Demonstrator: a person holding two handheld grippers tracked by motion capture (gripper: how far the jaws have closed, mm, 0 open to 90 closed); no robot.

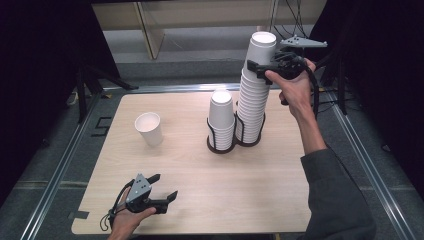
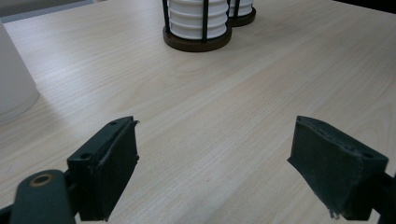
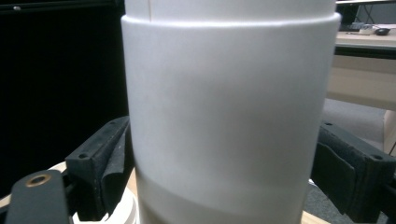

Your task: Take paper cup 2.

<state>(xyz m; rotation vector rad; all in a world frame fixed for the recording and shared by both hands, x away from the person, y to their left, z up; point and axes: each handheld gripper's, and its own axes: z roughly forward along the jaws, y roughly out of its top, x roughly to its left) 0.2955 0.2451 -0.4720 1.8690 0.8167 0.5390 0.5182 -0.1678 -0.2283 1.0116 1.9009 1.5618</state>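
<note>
A tall stack of white paper cups (image 1: 251, 102) stands in a black wire holder (image 1: 248, 141) at the back of the wooden table (image 1: 240, 190). My right gripper (image 1: 263, 63) is shut on the top cup (image 1: 263, 46), raised a little above the stack. In the right gripper view that cup (image 3: 224, 116) sits between both pads (image 3: 112, 158), with the rim of a lower cup (image 3: 122, 210) below. A shorter stack (image 1: 221, 117) stands in the adjoining holder ring. A single cup (image 1: 149, 128) stands alone at the left. My left gripper (image 1: 164, 186) rests open near the front edge, nothing between its jaws (image 2: 215, 163).
The shorter stack's holder base (image 2: 196, 44) lies ahead of the left gripper, and the single cup (image 2: 14, 79) is at that view's left edge. Metal rails (image 1: 60, 165) run along the table's sides. Dark curtains and cables (image 1: 295, 15) stand behind.
</note>
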